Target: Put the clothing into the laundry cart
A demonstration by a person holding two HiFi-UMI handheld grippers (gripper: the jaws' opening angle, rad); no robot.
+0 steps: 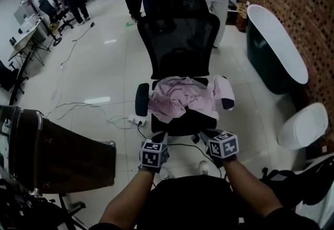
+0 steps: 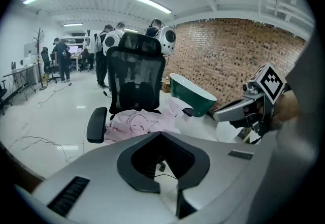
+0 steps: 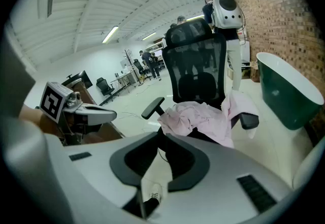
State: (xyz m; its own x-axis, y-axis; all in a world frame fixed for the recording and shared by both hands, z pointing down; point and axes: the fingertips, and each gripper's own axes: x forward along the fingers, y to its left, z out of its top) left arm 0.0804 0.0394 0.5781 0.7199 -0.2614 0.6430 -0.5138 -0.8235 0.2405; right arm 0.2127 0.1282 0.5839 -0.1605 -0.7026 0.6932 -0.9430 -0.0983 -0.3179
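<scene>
1. Forearms reached out low in the head view, the left gripper (image 1: 158, 136) and right gripper (image 1: 207, 134) each with jaws drawn together on nothing, just short of the office chair (image 1: 180, 31).
2. Pink clothing (image 1: 182, 99) lay heaped on the seat, one part draped over an armrest (image 1: 228, 103), untouched.
3. The pick-up would likely go best with jaws parted first, biting a thick fold mid-heap, then lifting high so the draped part clears the armrest.
4. The brown laundry cart (image 1: 62, 158) stood well apart at left, its contents out of sight; a green tub (image 1: 259, 54) at right showed nothing inside.
</scene>
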